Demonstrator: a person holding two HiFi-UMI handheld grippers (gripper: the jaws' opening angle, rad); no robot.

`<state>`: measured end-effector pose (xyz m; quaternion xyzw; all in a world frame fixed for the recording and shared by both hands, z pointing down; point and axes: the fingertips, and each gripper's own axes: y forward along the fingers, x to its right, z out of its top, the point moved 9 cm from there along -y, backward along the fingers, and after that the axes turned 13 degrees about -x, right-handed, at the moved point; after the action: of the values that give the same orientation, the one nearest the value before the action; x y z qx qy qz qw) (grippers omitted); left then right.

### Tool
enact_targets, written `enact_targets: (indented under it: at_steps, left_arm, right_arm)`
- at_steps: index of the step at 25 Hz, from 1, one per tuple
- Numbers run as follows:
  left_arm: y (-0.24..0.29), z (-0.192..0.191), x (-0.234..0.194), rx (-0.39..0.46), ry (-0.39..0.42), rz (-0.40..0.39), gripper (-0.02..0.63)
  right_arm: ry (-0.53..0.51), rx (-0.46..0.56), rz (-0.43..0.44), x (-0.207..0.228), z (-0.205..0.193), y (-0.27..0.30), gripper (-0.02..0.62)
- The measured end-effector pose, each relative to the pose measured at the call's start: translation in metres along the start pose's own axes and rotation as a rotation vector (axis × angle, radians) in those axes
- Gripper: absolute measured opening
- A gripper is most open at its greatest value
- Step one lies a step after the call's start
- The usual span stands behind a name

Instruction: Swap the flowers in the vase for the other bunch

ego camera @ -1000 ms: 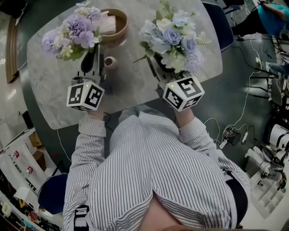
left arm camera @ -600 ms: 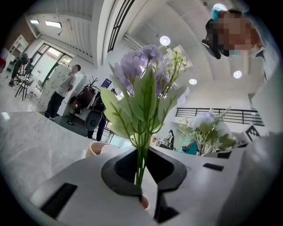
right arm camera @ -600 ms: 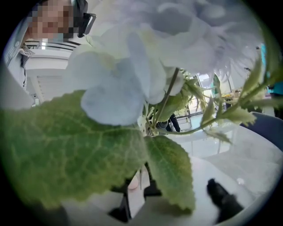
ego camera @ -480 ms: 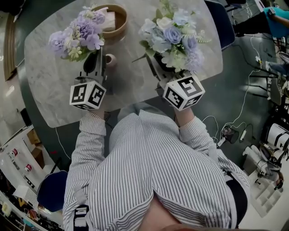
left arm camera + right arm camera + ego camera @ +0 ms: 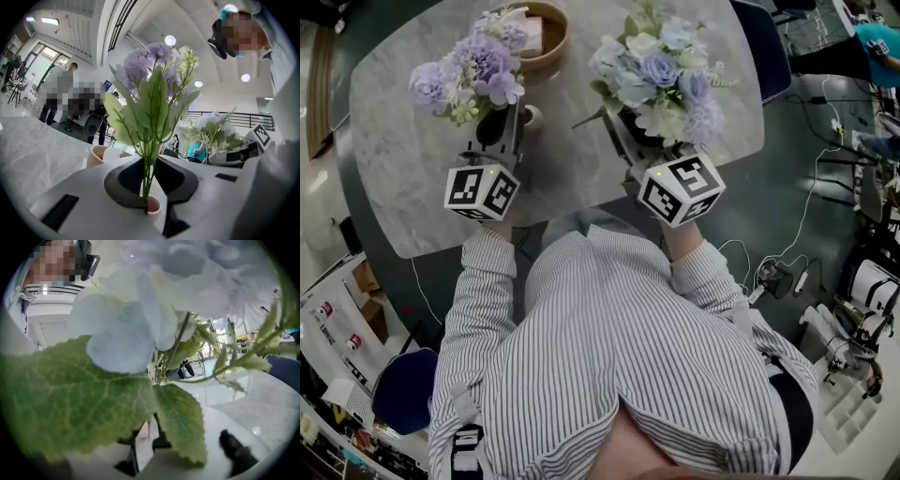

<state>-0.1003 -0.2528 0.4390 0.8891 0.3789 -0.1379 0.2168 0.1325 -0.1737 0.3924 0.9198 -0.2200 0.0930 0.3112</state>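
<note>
My left gripper (image 5: 508, 120) is shut on the stems of the purple bunch (image 5: 469, 73), which stands upright above it. In the left gripper view the green stems (image 5: 146, 173) run down between the jaws of my left gripper (image 5: 147, 164) to the mouth of the small pink vase (image 5: 152, 205). From the head view the vase (image 5: 532, 117) sits right beside that gripper's tip. My right gripper (image 5: 628, 131) is shut on the blue-and-white bunch (image 5: 661, 80), held over the table's right half. Leaves (image 5: 70, 394) and blue petals (image 5: 117, 343) hide most of the jaws in the right gripper view.
A round wooden bowl (image 5: 551, 28) with something white in it stands at the table's far edge behind the vase. The marble table (image 5: 403, 187) ends close to my body. A dark blue chair (image 5: 764, 52) stands at the right, and cables lie on the floor (image 5: 806, 225).
The left gripper has sunk with the purple bunch and shifted right, up against the vase. The right gripper and its bunch have stayed put.
</note>
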Motion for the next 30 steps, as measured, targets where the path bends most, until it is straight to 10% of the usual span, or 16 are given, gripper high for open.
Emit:
enact_targets:
  at_steps: [30]
  left_arm:
    - [0.009, -0.022, 0.014, -0.150, 0.079, 0.004, 0.149]
  right_arm:
    - [0.012, -0.017, 0.038, 0.003, -0.004, 0.001, 0.032]
